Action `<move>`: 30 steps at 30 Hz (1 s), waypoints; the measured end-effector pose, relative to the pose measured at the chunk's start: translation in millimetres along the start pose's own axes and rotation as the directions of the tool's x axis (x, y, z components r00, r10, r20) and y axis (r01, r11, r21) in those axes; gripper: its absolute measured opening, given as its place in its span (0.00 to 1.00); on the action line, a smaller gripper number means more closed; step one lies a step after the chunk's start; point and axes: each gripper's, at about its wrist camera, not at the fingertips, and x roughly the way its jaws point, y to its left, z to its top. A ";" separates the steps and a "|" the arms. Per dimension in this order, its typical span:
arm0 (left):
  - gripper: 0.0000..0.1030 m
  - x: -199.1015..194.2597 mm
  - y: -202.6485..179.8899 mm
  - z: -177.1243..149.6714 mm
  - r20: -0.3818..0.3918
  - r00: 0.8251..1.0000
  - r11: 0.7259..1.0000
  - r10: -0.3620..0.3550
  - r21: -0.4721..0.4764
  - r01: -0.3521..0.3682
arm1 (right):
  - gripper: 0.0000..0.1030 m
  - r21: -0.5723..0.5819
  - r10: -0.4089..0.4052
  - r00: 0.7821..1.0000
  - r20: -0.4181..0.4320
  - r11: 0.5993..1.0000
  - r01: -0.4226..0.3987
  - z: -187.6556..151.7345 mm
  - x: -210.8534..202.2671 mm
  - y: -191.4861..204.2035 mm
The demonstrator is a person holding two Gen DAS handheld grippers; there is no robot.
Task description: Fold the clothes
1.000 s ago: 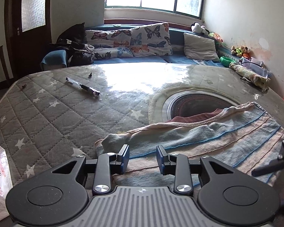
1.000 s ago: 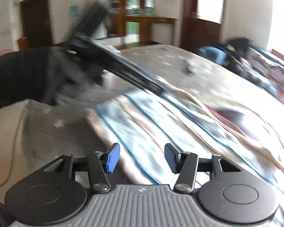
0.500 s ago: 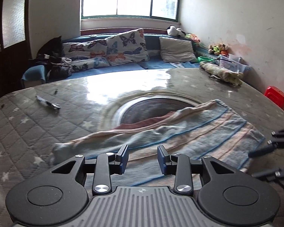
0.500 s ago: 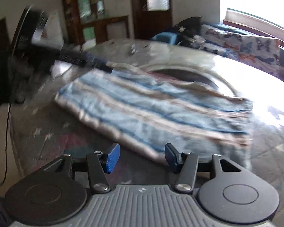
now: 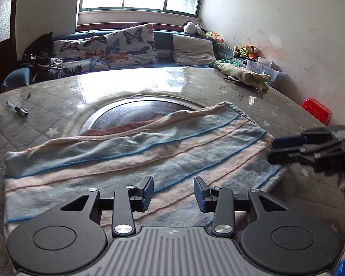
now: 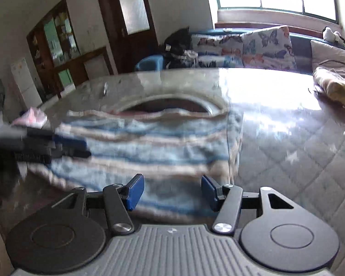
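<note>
A blue, pink and cream striped cloth lies spread flat on the quilted table, with a dark red garment edge showing under its far side. My left gripper is open and empty just above the cloth's near edge. My right gripper is open and empty over the cloth's near right part. The right gripper also shows at the right edge of the left wrist view. The left gripper shows blurred at the left of the right wrist view.
The table has a glossy cover with a round inset. A pen lies far left. A bundled cloth lies far right. A red box sits beyond the right edge. A sofa with butterfly cushions is behind.
Both grippers swung round to face the cloth's near edge. The right gripper moved from the cloth's left side to its right end. Both stayed open and empty.
</note>
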 end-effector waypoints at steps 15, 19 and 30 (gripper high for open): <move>0.43 0.7 -12.3 -12.7 0.001 1.000 1.000 0.007 0.022 -0.007 | 0.54 0.043 -0.023 1.000 0.001 0.999 0.023 12.4 30.0 -18.9; 0.43 -0.7 -11.5 -19.3 -0.002 1.000 0.999 0.016 0.031 -0.016 | 0.53 0.073 -0.038 0.999 -0.006 0.997 0.038 12.3 34.6 -23.7; 0.44 -3.7 -7.5 -23.5 0.014 1.000 1.000 0.008 0.025 -0.008 | 0.53 0.045 -0.075 0.997 -0.020 0.996 0.076 41.5 69.6 -31.8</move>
